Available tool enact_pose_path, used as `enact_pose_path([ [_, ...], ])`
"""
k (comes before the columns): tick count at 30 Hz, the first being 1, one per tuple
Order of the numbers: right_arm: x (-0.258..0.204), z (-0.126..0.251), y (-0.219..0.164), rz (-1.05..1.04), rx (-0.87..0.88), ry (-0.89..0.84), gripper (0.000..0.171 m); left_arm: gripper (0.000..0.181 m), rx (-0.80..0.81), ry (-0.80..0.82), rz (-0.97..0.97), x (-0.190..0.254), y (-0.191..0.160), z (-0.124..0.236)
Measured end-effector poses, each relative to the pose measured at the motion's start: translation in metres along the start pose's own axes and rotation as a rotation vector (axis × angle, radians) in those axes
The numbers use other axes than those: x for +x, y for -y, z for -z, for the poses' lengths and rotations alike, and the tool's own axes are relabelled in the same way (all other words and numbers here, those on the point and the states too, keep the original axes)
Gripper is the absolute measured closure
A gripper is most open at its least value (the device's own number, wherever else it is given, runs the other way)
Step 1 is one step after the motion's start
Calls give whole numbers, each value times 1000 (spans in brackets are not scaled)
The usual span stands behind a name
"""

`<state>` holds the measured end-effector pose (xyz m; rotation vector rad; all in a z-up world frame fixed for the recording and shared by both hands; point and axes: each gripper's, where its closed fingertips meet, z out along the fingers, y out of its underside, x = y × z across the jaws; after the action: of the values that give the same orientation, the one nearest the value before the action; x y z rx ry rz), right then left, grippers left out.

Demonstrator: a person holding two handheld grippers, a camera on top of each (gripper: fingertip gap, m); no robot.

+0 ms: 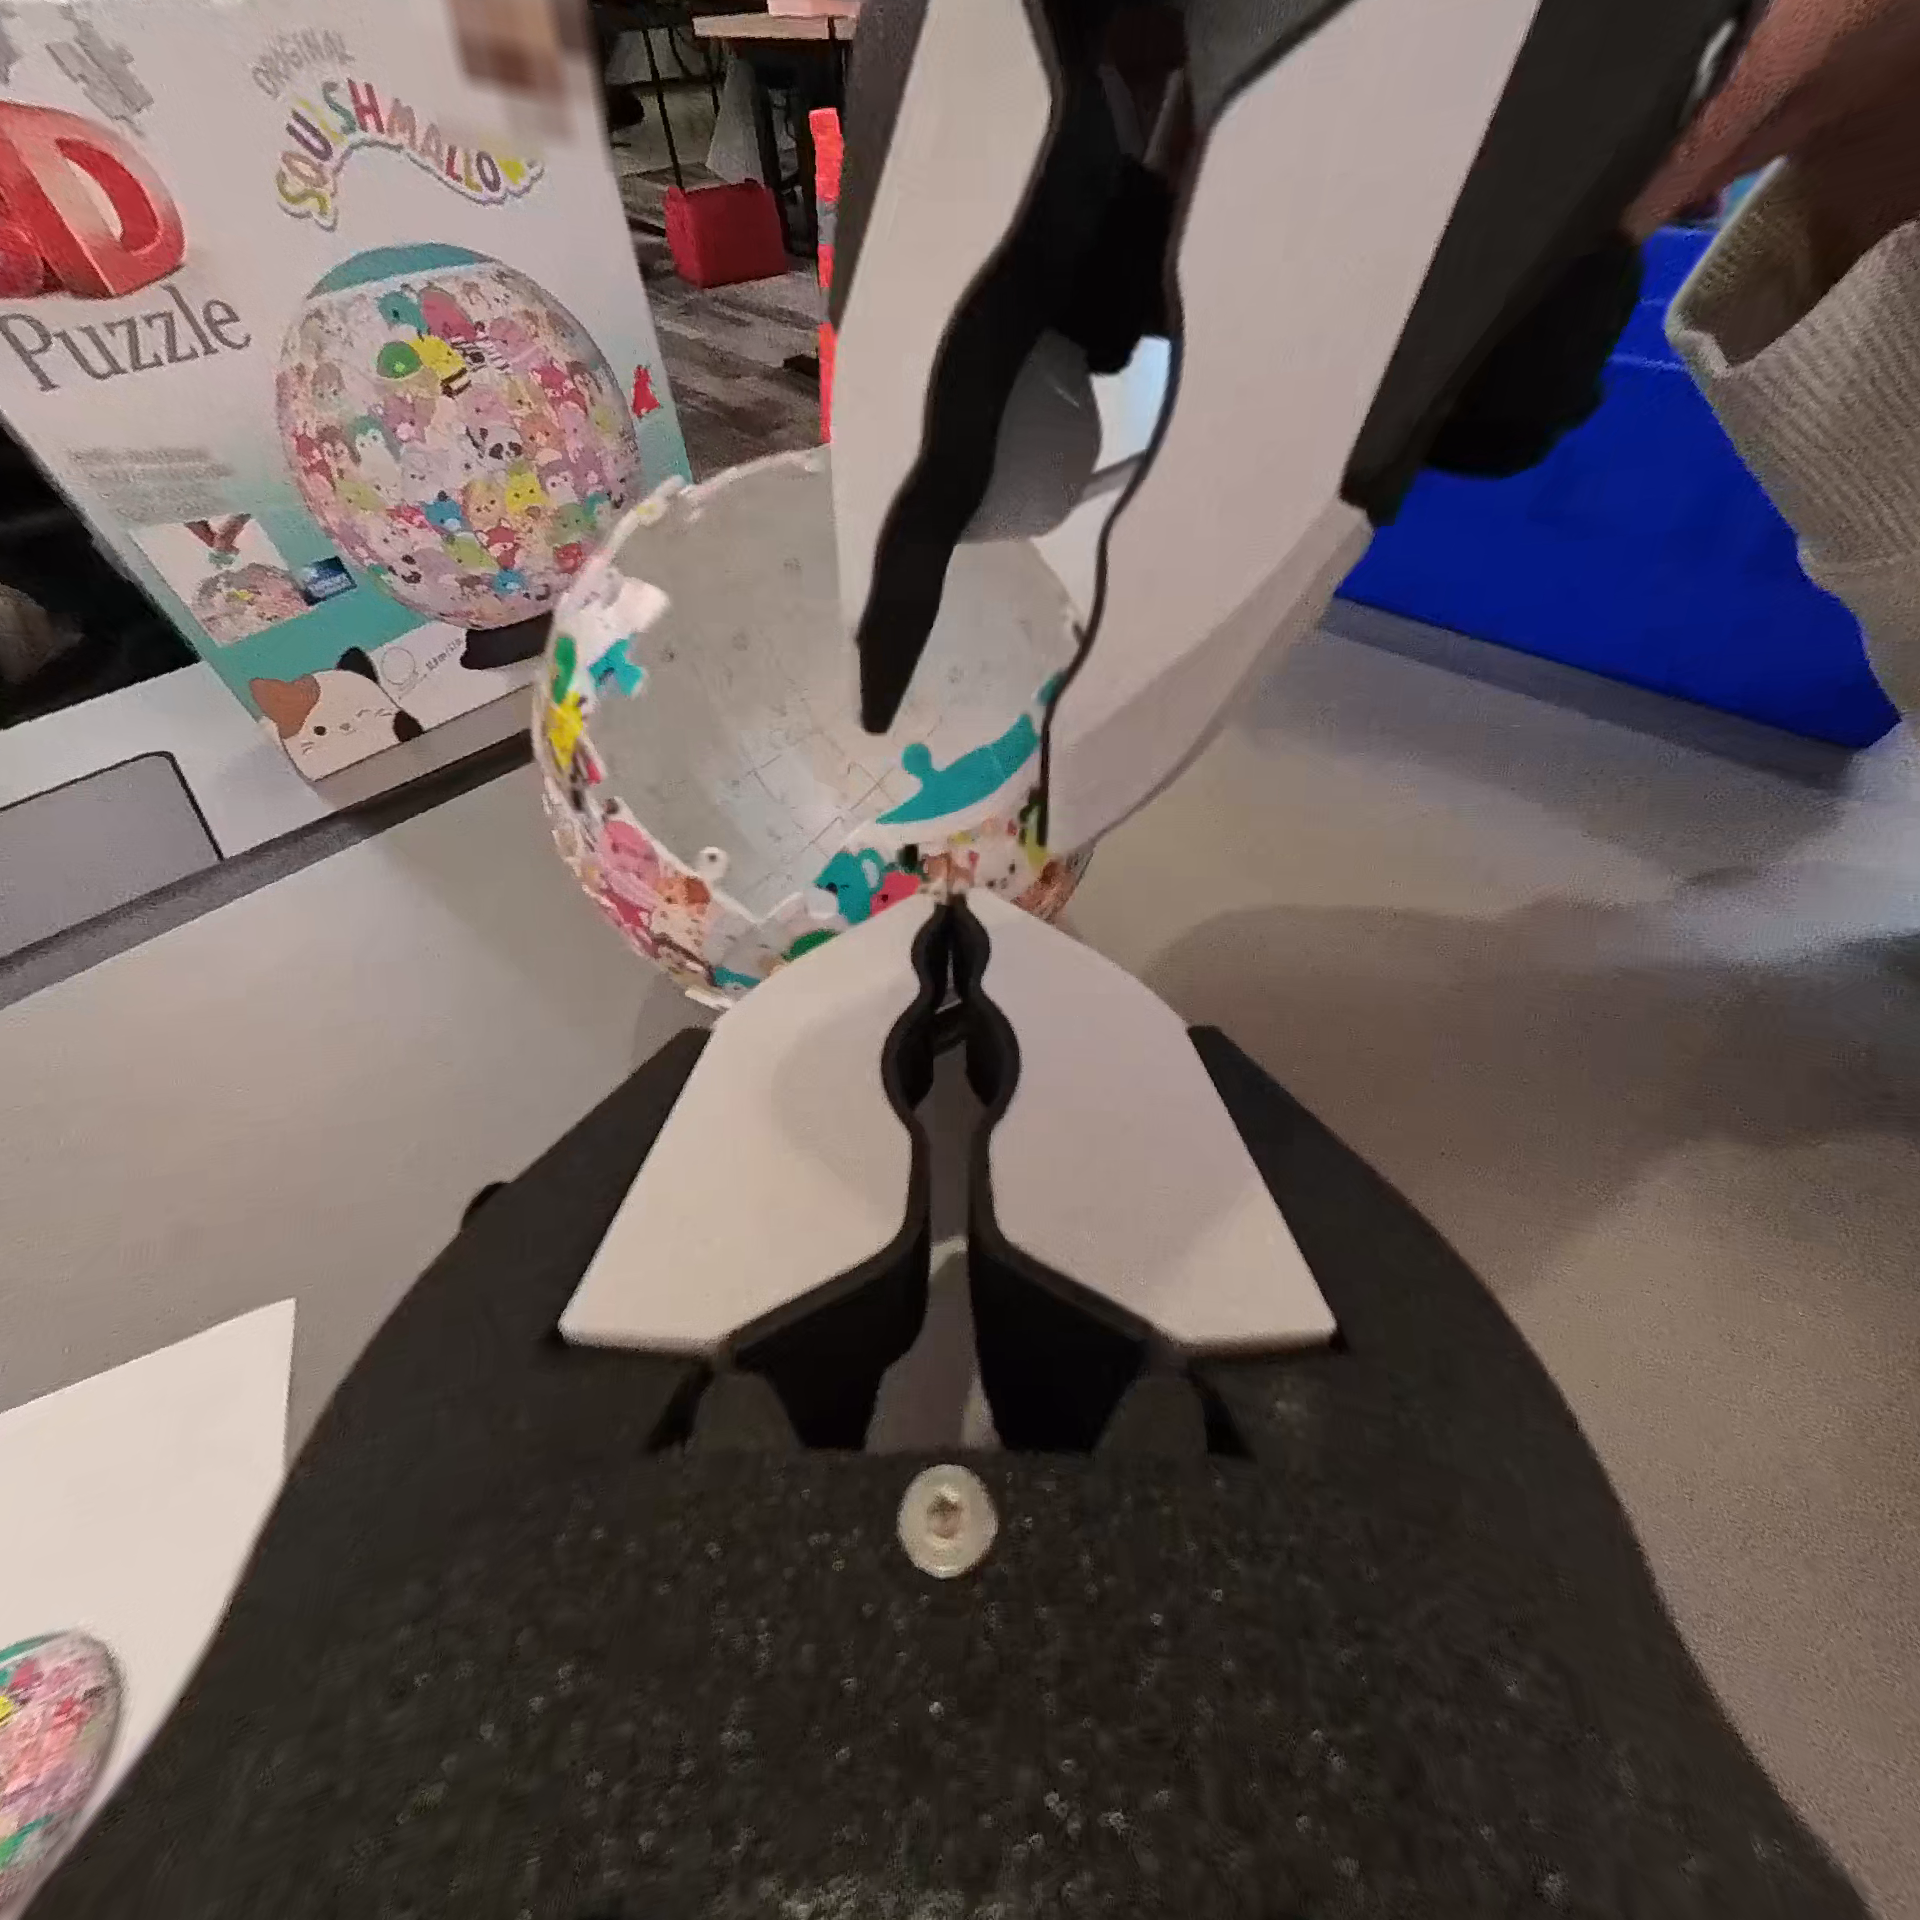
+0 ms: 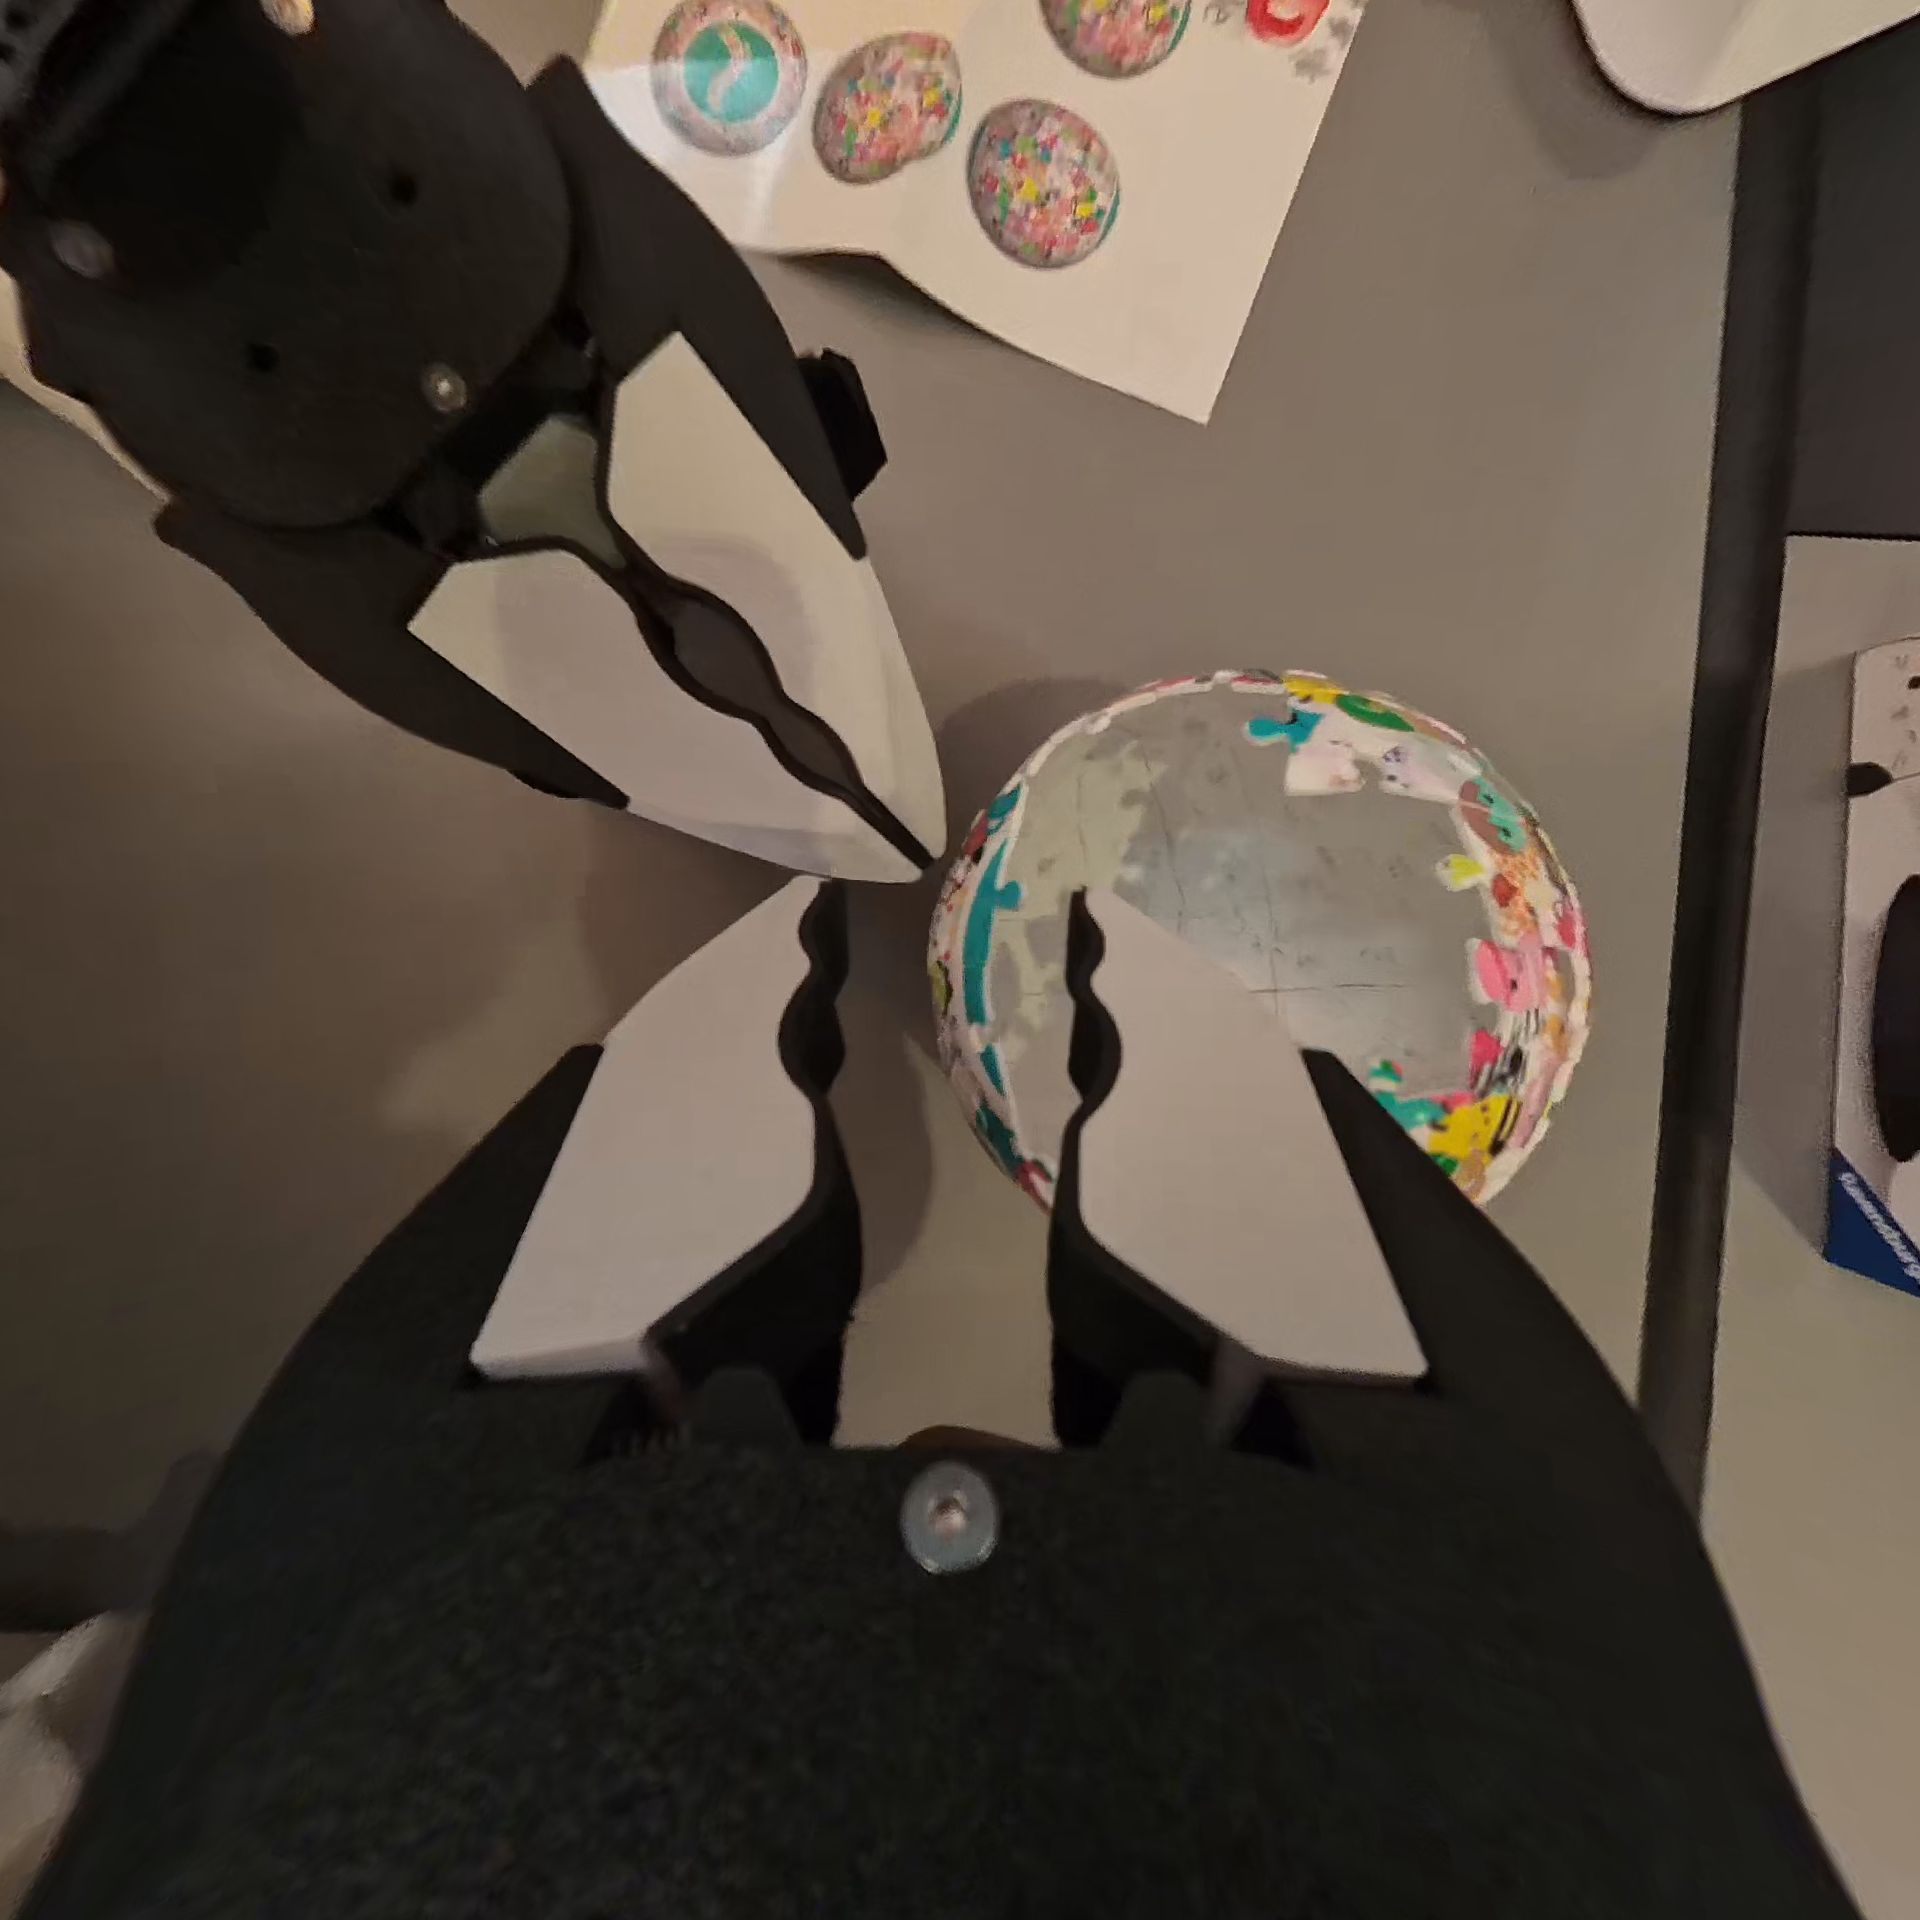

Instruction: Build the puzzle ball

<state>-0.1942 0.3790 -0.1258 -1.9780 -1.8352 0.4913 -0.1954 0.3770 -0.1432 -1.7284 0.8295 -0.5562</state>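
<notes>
Large red, grey and multicoloured lettering on the white puzzle box (image 1: 343, 416) behind the puzzle ball (image 1: 727, 769); small white brand lettering on a box's blue corner (image 2: 1870, 1231).

workshop-like room | grey table (image 1: 1455, 1039), blue bin (image 1: 1621, 540), red items behind (image 1: 727, 234)

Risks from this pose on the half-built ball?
1. The left tongs pinch only the rim of the puzzle ball, so the open shell could flex or tip and pop its seams.
2. One finger of the open right tongs sits inside the shell, the other outside; closing or twisting hard may break out the teal edge piece.
3. A white piece on the far rim sticks out, looks poorly seated and may drop if jarred.
</notes>
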Motion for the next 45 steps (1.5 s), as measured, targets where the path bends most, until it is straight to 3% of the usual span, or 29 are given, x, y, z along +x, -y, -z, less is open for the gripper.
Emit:
enact_pose_path([
  [5,4,-7,-1,-30,-152,34,140,181,18,29,51,-15,1,13],
  [12,3,-6,8,-34,-309,139,154,181,18,-39,103,-24,-11,74],
  [17,10,-6,3,-17,-469,146,150,181,80,-123,220,-38,12,99],
  [22,7,-8,-8,-12,-575,170,145,181,62,-128,161,-53,1,109],
  [30,0,-12,-3,-83,-527,248,148,181,53,-197,171,-53,-12,115],
  [45,0,-18,-10,-119,-655,217,156,181,76,-184,117,-48,-3,125],
])
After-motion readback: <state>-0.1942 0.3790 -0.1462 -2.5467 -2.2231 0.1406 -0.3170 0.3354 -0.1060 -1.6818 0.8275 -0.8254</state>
